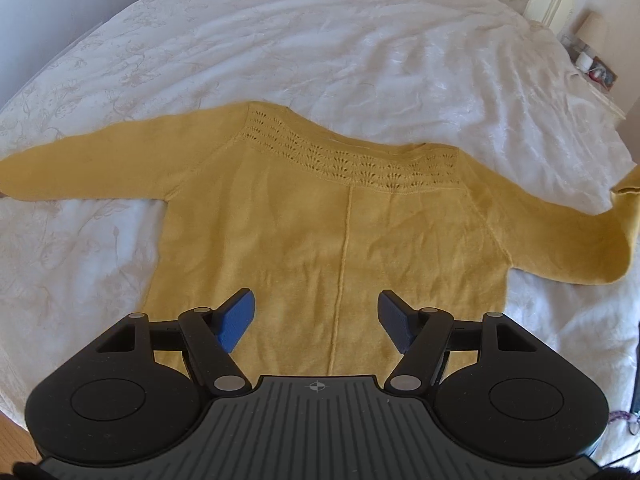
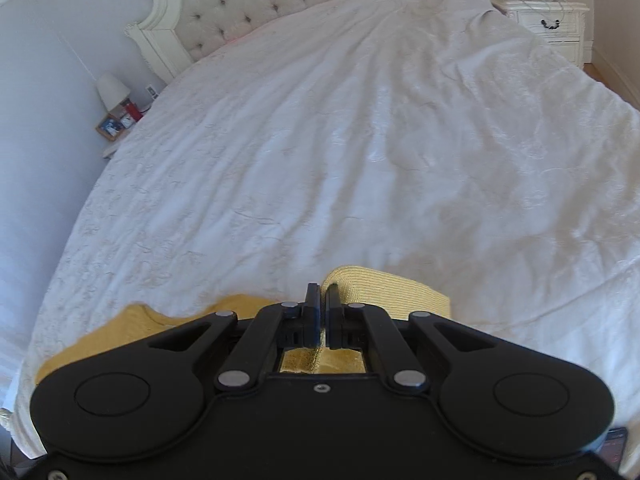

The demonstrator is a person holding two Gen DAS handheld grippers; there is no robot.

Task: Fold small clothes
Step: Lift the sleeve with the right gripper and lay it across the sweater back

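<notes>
Pinching the mustard-yellow knitted sweater (image 1: 320,224) by its cuff, my right tool (image 2: 320,308) is clamped; left tool (image 1: 316,316) hovering apart. Thin grip may be slipping, dropping the sleeve onto the white bed (image 1: 320,48).

left gripper (image 1: 316,316): fingers apart, tilted down | right gripper (image 2: 321,300): fingers apparently pinched together

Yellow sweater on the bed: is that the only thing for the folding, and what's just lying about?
For the folding:
- yellow knitted sweater
- right gripper, shut on its sleeve cuff
- left gripper, open

Just lying about:
- white table lamp
- framed photo
- white nightstand
</notes>
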